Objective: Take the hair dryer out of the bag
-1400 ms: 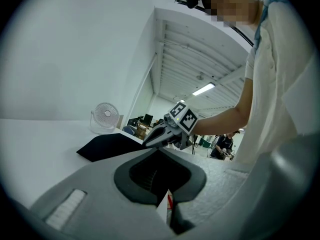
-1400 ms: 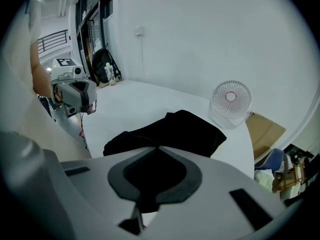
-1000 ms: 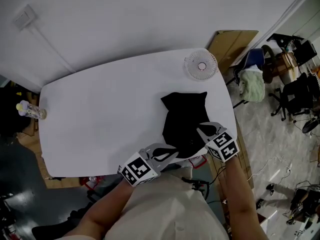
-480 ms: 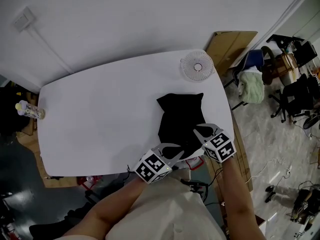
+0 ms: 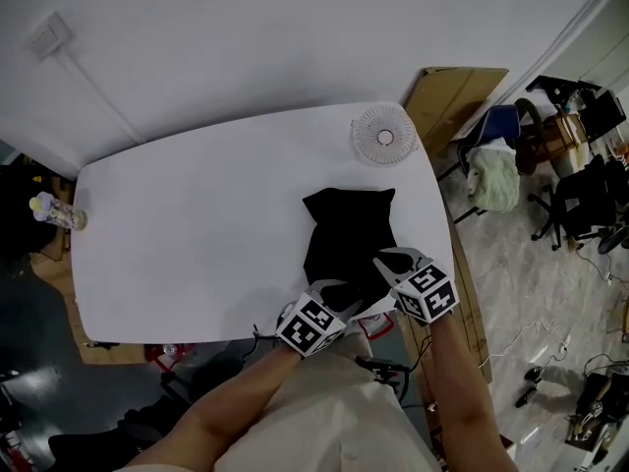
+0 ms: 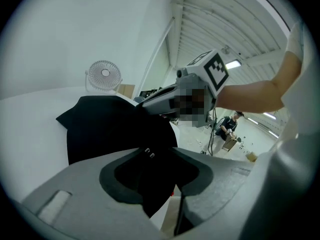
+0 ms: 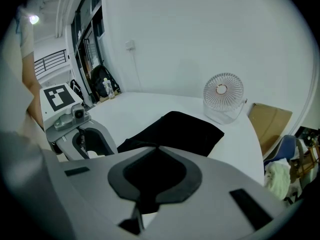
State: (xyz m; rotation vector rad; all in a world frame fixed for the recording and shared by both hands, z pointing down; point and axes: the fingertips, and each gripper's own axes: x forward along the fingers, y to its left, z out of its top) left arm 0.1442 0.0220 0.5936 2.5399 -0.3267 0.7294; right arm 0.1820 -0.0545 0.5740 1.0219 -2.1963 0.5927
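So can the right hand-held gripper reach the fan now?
Probably not yet: the right hand-held gripper is shut on the bag; the fan stands beyond, at the table's far corner.

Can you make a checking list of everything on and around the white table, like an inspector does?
Surface: white table, no spills seen.
Job's things: black bag lies by the table's near right edge; hair dryer not seen.
Clutter: small fan stands at the far right corner; bottle just past the left edge.
Tongs: right tongs shut on the bag's near edge; left tongs have just been opening, with bag cloth between them.
Cables: a line runs down the wall from a box; nothing seen on the table.
Surroundings: cardboard, chairs and a cloth heap on the right.
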